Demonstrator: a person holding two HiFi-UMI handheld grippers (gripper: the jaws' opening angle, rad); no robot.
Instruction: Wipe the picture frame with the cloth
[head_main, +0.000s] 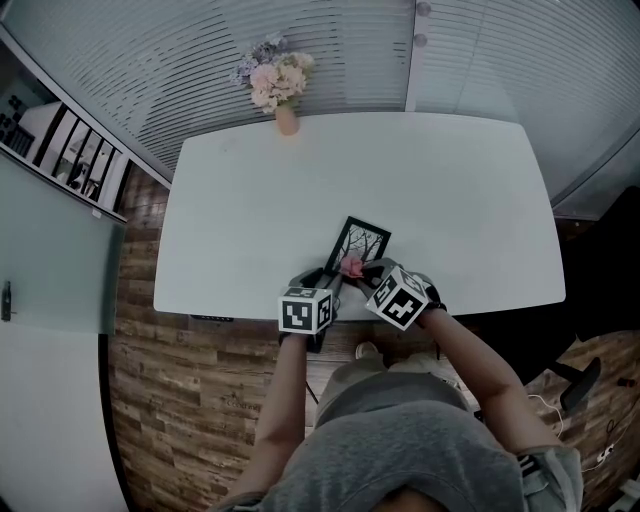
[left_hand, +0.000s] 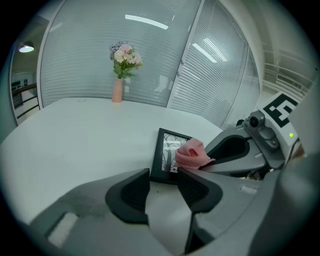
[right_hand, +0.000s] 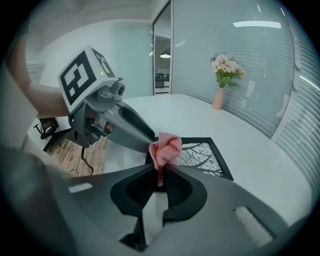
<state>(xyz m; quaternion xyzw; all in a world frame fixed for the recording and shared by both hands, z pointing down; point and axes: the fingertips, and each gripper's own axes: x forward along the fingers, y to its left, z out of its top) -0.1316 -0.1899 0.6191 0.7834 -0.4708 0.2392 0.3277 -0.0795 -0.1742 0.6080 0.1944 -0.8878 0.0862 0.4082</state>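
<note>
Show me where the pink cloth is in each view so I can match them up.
Head view: pink cloth low centre, at the picture frame's near end.
Left gripper view: right of centre, in front of the frame, nipped by the right tool.
Right gripper view: centre, pinched in that tool's jaws.
Shared landmark: flower vase at the table's far edge.

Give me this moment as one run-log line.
left gripper open, empty, beside picture frame | right gripper shut on pink cloth | cloth above frame's near end | frame flat on white table
</note>
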